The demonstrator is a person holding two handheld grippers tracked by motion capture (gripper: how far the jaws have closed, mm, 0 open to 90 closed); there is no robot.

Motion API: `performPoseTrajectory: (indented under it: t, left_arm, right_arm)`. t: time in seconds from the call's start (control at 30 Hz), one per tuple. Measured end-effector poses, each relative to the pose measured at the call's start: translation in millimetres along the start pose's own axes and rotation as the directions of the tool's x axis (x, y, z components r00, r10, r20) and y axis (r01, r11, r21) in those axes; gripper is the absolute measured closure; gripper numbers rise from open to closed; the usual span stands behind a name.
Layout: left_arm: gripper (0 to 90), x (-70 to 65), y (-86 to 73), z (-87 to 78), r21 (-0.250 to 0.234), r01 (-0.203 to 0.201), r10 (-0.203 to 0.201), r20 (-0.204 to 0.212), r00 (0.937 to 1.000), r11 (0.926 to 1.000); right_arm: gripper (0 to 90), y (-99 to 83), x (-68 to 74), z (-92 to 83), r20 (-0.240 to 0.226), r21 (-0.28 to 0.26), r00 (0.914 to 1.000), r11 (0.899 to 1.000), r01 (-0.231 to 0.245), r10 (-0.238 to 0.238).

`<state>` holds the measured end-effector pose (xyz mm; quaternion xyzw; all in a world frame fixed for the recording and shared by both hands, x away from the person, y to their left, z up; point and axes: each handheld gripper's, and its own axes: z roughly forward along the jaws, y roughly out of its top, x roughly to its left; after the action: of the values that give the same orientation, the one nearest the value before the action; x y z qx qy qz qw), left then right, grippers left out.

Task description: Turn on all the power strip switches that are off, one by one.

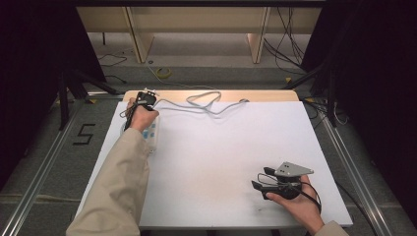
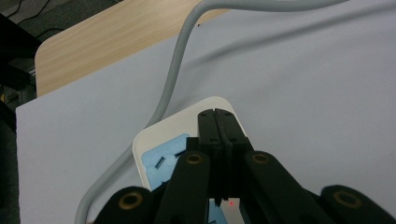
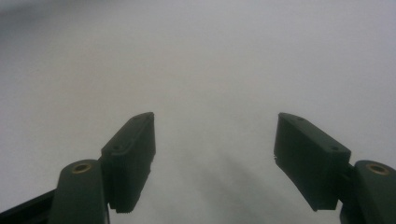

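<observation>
- Power strip [image 2: 161,154], white with a blue socket face, is lying near the left edge of the white table [image 1: 221,152], toward its far left corner; its grey cord [image 1: 201,101] is looping along the far edge.
- The left gripper [image 2: 219,116] is pressing down over the strip, jaws closed together, seemingly gripping nothing.
- The right gripper [image 1: 259,179] is resting near the front right corner, jaws spread wide and empty.
- The step is probably pinning or switching the strip; next calls for steady downward pressure.
- Count: one strip, one cord, two grippers.
</observation>
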<state>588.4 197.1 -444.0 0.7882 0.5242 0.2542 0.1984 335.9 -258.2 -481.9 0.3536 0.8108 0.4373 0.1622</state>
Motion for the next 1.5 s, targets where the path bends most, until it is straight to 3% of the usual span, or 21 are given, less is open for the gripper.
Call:
performPoseTrajectory:
  t: [0.63,0.8,0.9,1.03,1.5]
  left_arm:
    - [90.0,-3.9,-1.5,4.2,0.033,-0.001,0.000,0.029,0.9996,0.9994]
    - [90.0,-2.7,-1.5,4.5,0.034,0.026,-0.027,0.034,0.9990,0.9991]
    - [90.0,-0.9,-2.4,5.0,0.038,0.013,-0.013,-0.002,0.9999,0.9992]
    - [90.0,3.5,-3.5,4.7,0.033,0.045,-0.046,0.029,0.9985,0.9985]
    - [90.0,0.2,-1.7,6.7,0.045,0.002,-0.004,0.031,0.9995,0.9990]
  right_arm:
    - [30.1,0.1,0.7,0.2,-0.002,0.004,1.0000,1.000,0.002,-0.002]
    - [30.0,0.1,1.4,-0.1,-0.002,-0.001,1.0000,1.000,0.001,-0.001]
    - [30.0,-0.2,1.0,-0.3,-0.003,-0.001,1.0000,1.000,0.000,0.000]
    - [30.0,-0.4,0.6,0.1,-0.004,0.001,1.0000,1.000,0.001,-0.001]
    - [30.0,0.1,1.7,1.0,-0.006,0.008,1.0000,1.000,0.005,-0.005]
